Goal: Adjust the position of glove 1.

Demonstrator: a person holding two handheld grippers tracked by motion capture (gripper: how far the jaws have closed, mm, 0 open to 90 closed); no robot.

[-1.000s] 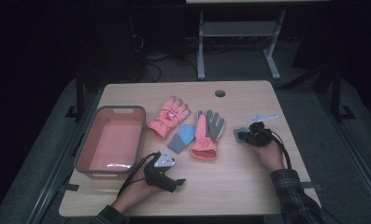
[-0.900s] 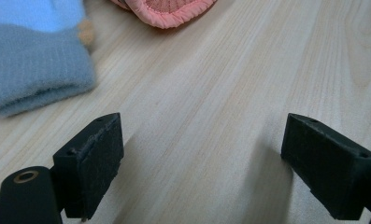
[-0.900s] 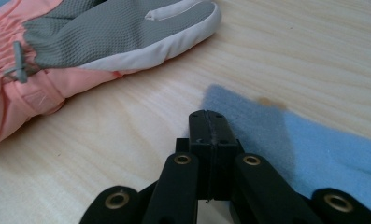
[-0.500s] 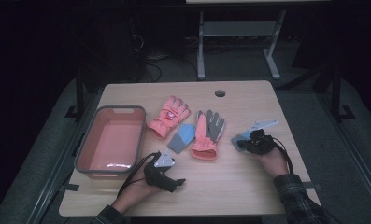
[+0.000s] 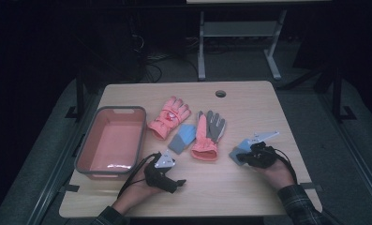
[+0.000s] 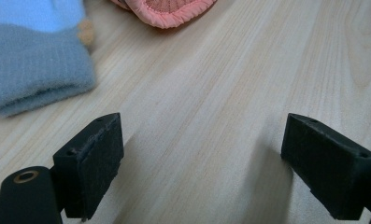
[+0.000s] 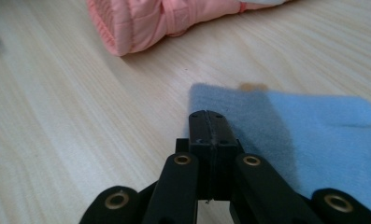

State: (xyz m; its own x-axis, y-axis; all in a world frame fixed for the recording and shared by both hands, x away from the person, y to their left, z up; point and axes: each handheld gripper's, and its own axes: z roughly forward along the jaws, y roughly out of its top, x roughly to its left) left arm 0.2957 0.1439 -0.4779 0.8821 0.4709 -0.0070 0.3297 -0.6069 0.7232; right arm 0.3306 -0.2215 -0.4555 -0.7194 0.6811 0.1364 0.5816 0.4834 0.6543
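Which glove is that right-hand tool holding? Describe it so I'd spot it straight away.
Start at the pink tub on the wooden table's left and look across to the far side. There the right gripper is shut on the light blue glove. Unlike the padded pink gloves mid-table, it is thin, flat and knitted.
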